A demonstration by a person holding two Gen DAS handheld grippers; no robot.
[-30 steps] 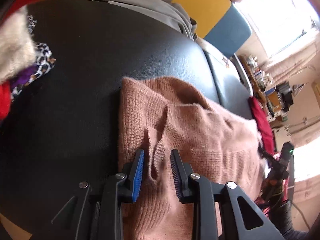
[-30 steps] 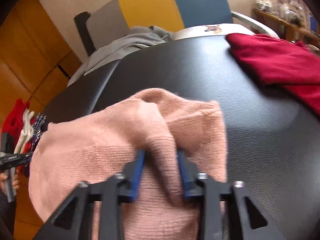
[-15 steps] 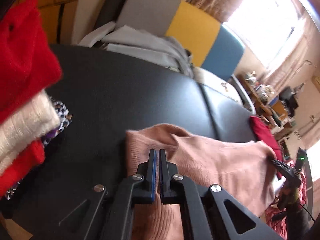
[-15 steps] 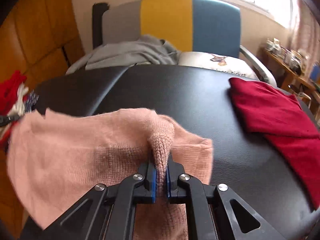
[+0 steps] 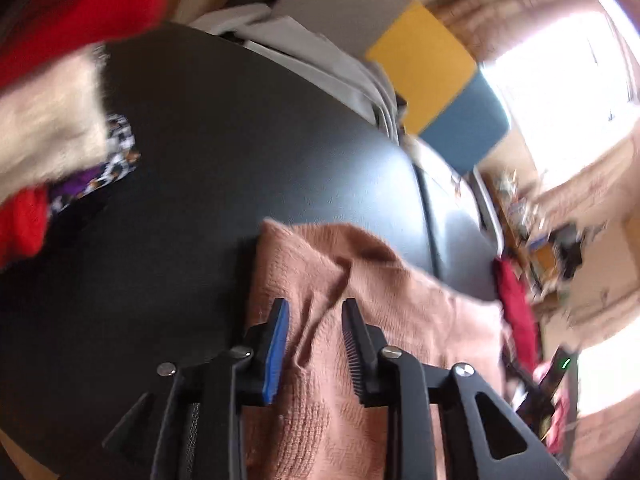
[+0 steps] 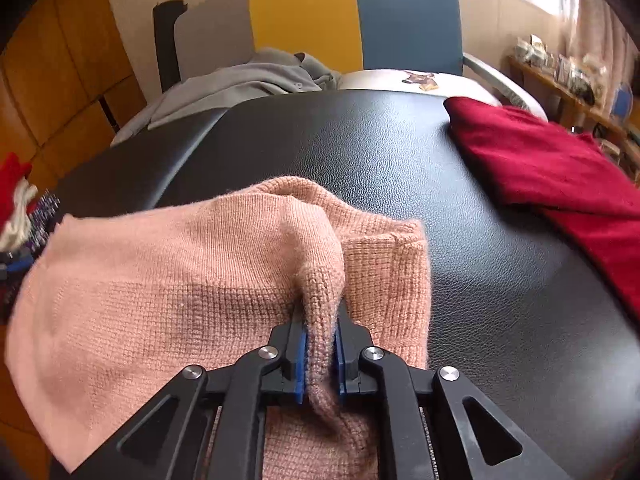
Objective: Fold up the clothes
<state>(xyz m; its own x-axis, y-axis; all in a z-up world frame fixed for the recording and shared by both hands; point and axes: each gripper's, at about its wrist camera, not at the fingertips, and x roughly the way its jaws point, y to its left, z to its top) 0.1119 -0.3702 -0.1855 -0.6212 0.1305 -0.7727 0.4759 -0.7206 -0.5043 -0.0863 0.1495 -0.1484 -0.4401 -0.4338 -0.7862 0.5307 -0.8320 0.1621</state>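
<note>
**Pink knit sweater: one end clamped, other end released**

Pink knit sweater (image 6: 168,264) found lying on black padded table (image 6: 400,152), near its front edge. Right gripper (image 6: 320,356) found shut on a raised ridge of the knit, blue pads pressed against both sides of the fold. Left gripper (image 5: 314,344) found with jaws apart, straddling a wrinkle of the same sweater (image 5: 360,280) without pinching it; cloth beneath partly blurred. Dark red garment (image 6: 560,176) noted flat on the table's right side, well apart from the sweater. Stack of red, cream and patterned clothes (image 5: 52,112) noted at the table's left edge. Grey garment (image 6: 240,80) noted heaped on a grey, yellow and blue chair (image 6: 352,16) behind the table.
</note>
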